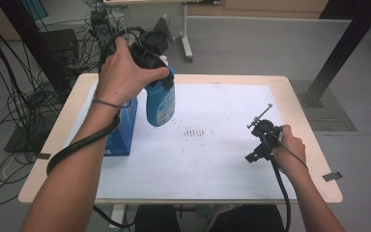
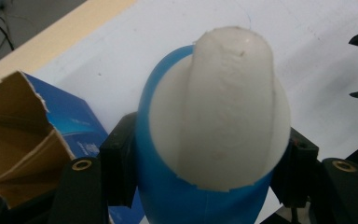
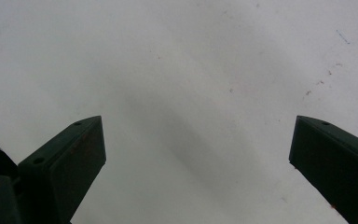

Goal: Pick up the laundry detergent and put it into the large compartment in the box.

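Left gripper (image 2: 209,163) fingers pinch a blue plastic bottle (image 1: 161,101) with white cap, label unreadable; right gripper (image 3: 196,154) fingers spread above the white-covered counter (image 1: 222,159).

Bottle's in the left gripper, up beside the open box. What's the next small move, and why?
Probably carry the blue bottle toward the bare middle of the white sheet and lower it there. The left gripper clamps it below its white cap, clear of the open box, while the right gripper is open over bare sheet.
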A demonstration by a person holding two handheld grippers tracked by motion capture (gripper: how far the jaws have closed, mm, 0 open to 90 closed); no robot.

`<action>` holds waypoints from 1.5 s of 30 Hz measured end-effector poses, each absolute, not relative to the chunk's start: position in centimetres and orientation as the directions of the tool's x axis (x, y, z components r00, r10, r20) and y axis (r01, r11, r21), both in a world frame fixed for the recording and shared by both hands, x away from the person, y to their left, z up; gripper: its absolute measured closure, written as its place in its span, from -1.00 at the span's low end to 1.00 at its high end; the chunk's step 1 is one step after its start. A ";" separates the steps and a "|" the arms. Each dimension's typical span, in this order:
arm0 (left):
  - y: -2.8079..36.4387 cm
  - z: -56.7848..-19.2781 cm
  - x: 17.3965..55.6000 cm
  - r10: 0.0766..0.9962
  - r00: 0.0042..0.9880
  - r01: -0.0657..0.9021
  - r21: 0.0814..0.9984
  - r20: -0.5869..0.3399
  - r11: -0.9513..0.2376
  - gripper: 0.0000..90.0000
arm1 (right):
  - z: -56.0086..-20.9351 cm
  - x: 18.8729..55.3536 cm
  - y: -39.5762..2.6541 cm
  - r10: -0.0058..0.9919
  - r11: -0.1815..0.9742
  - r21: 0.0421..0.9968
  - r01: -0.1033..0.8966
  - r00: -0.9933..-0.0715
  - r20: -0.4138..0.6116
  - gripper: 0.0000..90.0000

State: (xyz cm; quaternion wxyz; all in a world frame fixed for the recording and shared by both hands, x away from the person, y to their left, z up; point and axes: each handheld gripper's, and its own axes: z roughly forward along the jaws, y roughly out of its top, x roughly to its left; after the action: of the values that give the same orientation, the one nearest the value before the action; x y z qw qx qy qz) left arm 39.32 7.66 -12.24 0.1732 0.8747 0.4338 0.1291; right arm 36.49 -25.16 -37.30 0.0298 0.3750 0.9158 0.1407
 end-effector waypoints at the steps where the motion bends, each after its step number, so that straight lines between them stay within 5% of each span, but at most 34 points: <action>1: 7.6 -11.7 39.3 0.802 0.592 0.711 0.418 0.080 -0.566 -0.17 | -37.3 36.5 -25.2 0.695 0.679 0.280 0.678 -0.717 0.050 -0.93; 14: 7.2 -6.4 39.5 0.815 0.575 0.707 0.455 0.074 -0.541 -0.17 | -37.0 36.4 -25.5 0.701 0.672 0.288 0.682 -0.711 0.050 -0.93; 34: 10.2 -6.0 40.2 0.895 0.444 0.787 0.459 0.044 -0.413 -0.17 | -36.8 36.2 -26.1 0.711 0.659 0.303 0.688 -0.702 0.048 -0.93; 45: 14.7 -6.7 40.9 0.957 0.290 0.844 0.461 0.035 -0.273 -0.17 | -36.9 36.2 -25.9 0.709 0.659 0.303 0.688 -0.703 0.055 -0.93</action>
State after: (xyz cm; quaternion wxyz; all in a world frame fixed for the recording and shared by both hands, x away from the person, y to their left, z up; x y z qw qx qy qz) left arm 40.92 14.71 -6.72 0.1805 0.7824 0.5754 0.1553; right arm 36.16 -25.91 -36.92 0.0339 0.3835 0.9102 0.1523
